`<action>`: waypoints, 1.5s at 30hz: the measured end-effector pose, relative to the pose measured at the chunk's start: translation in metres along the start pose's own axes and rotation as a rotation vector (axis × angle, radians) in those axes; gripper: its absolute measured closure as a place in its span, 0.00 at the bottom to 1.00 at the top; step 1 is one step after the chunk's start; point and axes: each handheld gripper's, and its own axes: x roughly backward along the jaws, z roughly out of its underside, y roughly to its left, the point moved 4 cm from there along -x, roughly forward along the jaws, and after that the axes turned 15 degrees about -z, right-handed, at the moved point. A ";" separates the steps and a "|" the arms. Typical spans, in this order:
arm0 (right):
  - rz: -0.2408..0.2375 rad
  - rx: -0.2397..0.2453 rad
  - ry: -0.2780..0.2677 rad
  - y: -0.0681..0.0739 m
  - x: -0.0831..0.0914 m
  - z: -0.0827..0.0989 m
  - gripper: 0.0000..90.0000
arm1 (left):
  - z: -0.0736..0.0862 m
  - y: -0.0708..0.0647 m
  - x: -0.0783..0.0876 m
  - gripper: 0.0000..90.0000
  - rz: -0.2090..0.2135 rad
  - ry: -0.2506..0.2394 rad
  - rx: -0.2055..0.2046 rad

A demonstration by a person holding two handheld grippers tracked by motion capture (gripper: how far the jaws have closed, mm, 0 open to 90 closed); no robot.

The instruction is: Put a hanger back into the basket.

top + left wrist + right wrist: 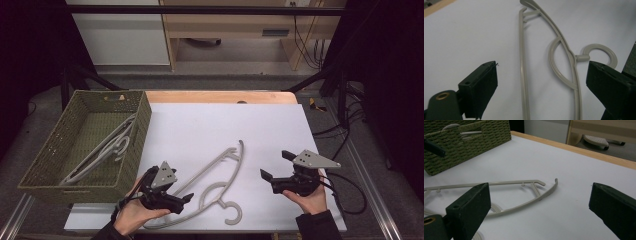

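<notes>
From above, the grey hanger (212, 187) lies flat on the white table (270, 130), slanting from near left up to far right. Its near end sits right by the left gripper (186, 198), so that hand is closer; the right gripper (276, 165) waits off to the side, jaws apart. Along the left gripper's view, the hanger (524, 75) runs straight ahead between wide-apart jaws, probably just under them. Along the right gripper's view, the hanger (511, 185) lies crosswise ahead, with the green basket (474, 140) behind it.
</notes>
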 end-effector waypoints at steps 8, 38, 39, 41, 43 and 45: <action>-0.003 0.002 0.002 0.002 0.001 0.001 0.05 | 0.006 -0.018 -0.012 0.24 -0.005 0.031 -0.042; -0.011 -0.002 0.008 0.003 0.000 0.002 0.05 | 0.028 -0.059 -0.036 0.59 0.090 0.218 -0.151; -0.012 -0.001 0.008 0.003 0.000 0.002 0.05 | 0.028 -0.059 -0.037 0.60 0.085 0.228 -0.162; -0.012 -0.001 0.008 0.003 0.000 0.002 0.05 | 0.030 -0.060 -0.039 0.62 0.090 0.236 -0.166; -0.012 -0.001 0.008 0.003 0.000 0.002 0.05 | 0.031 -0.061 -0.040 0.65 0.086 0.240 -0.166; -0.013 0.000 0.006 0.003 0.000 0.002 0.05 | 0.032 -0.063 -0.041 0.66 0.097 0.247 -0.159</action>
